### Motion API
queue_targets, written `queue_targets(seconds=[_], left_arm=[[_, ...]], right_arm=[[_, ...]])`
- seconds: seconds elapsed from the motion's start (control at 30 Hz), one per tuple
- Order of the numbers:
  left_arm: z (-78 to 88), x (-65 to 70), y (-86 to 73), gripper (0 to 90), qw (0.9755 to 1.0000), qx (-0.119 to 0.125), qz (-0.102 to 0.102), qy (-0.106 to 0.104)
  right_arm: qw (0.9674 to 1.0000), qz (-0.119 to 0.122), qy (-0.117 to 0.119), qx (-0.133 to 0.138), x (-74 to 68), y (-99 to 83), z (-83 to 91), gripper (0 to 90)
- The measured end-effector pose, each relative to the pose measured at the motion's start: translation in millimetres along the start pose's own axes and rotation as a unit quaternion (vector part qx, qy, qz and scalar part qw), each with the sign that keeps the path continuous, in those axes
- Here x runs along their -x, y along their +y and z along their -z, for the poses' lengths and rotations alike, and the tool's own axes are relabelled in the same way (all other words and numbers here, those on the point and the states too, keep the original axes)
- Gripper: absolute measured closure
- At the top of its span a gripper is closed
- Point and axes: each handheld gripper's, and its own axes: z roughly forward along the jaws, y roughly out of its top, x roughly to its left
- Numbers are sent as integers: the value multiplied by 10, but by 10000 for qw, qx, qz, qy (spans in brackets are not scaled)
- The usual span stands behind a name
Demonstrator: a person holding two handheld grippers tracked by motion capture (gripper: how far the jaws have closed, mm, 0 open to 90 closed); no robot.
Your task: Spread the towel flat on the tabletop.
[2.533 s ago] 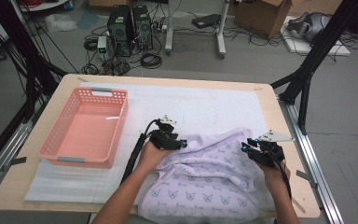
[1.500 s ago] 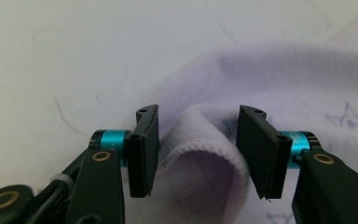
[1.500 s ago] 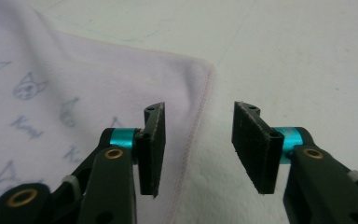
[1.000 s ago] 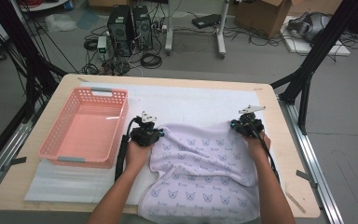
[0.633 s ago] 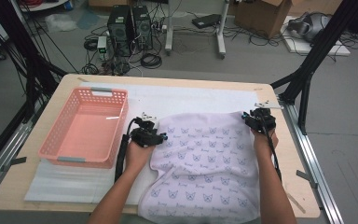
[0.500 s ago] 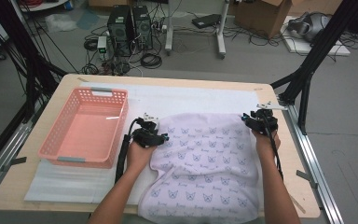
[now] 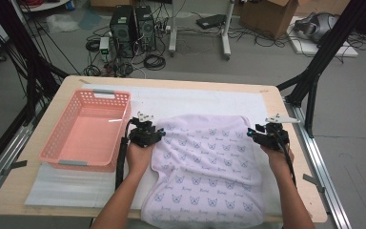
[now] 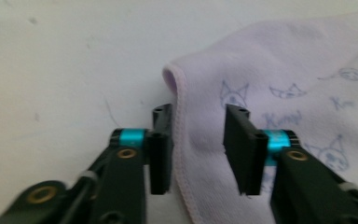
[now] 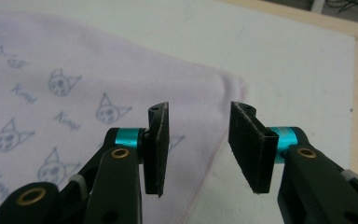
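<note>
At the far left, a pink basket (image 7: 86,129) sits empty on the white mat (image 7: 200,100), just beside the left gripper (image 7: 145,135). That gripper rests at the towel's (image 7: 205,167) far left corner; in the left gripper view its jaws stand apart, having just opened, with the hemmed edge of the towel (image 8: 279,93) lying loose between the fingers (image 8: 161,149), not pinched. The towel itself lies spread flat across the mat's middle, its long axis running from the far edge toward the person, the near end draped at the table's (image 7: 295,143) front edge. The right gripper (image 7: 267,136) sits at the far right corner; its jaws too have just opened, and the corner lies under the gap between them, released. Both far corners are equally at hand, so a fold would likely draw them toward the near edge.
</note>
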Motion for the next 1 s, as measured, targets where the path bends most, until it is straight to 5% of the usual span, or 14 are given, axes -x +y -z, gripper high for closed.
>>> queue_targets(seconds=[0.23,0.43,0.5,0.53,0.57,0.63,0.9,1.0], left_arm=[[85,25,-172,480,9986,-234,-133,-447],[169,72,-263,517,9971,-242,-98,-718],[172,130,-275,590,9972,-262,-481,-505],[171,136,-275,718,9968,-257,-616,-430],[163,125,-267,801,9974,-260,-511,-441],[131,110,-241,849,9984,-189,-412,-329],[-31,35,-57,857,9996,272,-45,113],[-77,15,-71,849,9998,157,-25,106]], right_arm=[[9997,60,148,-172,-70,-241,146,557],[9980,28,534,-323,-148,-455,254,543],[9969,99,594,-502,-182,-510,223,554],[9963,153,581,-612,-199,-529,198,583],[9965,239,543,-588,-208,-541,178,619],[9959,221,676,-559,-185,-519,159,855],[9997,222,21,-116,-68,-345,-55,874],[9998,154,-121,-38,-64,-314,-121,873]])
